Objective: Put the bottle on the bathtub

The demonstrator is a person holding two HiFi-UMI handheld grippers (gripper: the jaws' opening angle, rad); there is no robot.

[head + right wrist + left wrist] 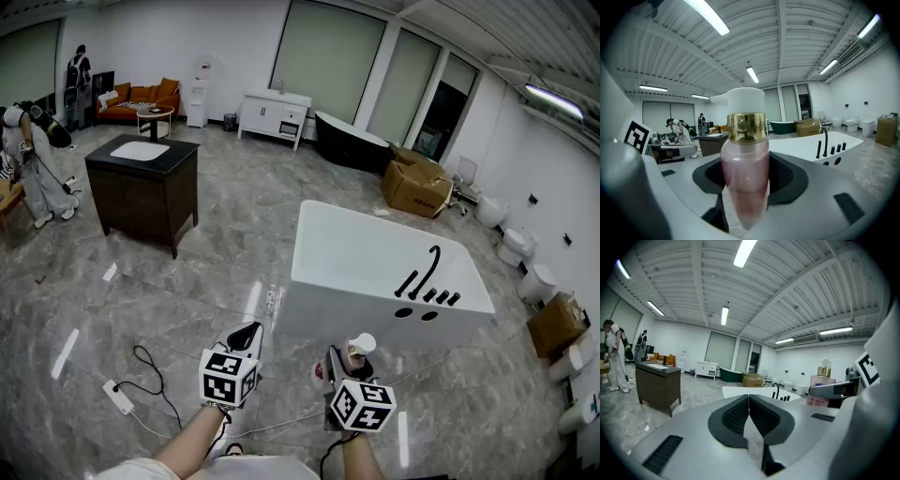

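Pink bottle (744,168) clamped upright in right gripper (345,364) for carrying toward white bathtub (370,258), probably its rim; left gripper (749,414) closed, empty.

The translucent pink bottle (744,183) looks like glossy plastic, its gold collar (746,126) mirror-bright, perhaps metal. The white rectangular bathtub (361,246) is smooth, and the grey marbled floor (234,234) is polished.

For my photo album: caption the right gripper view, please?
Right gripper clamps an upright pink pump bottle, white bathtub just beyond.
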